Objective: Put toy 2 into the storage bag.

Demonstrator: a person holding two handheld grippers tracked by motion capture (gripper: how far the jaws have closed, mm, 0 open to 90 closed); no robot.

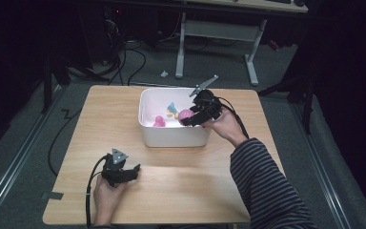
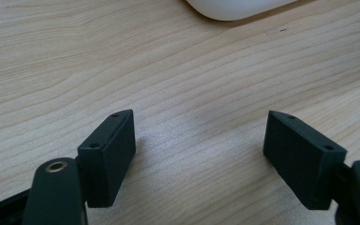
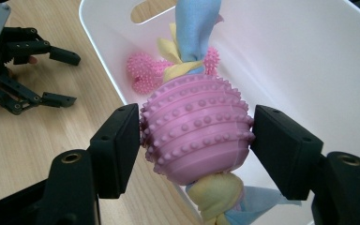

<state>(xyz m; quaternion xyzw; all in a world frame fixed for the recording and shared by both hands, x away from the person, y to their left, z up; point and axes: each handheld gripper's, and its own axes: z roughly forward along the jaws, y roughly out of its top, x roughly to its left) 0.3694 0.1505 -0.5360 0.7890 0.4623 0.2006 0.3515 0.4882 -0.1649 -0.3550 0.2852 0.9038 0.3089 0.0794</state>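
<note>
A pink studded ball toy (image 3: 197,133) with blue and yellow cloth knots sits between the jaws of my right gripper (image 3: 197,140), and both pads touch its sides. In the high view my right gripper (image 1: 187,120) holds the ball toy (image 1: 186,114) just over the right part of the white bin (image 1: 171,138). A pink spiky toy (image 3: 143,70) lies on the bin's floor (image 1: 159,121). My left gripper (image 1: 136,171) rests on the wooden table near the front left, open, with bare wood between its jaws (image 2: 199,140).
The white bin's wall (image 3: 281,61) stands at the table's back centre, and its corner (image 2: 229,7) lies ahead of the left gripper. My left gripper (image 3: 75,78) lies on the table left of the bin. Cables and a desk frame (image 1: 219,33) sit on the floor beyond the table.
</note>
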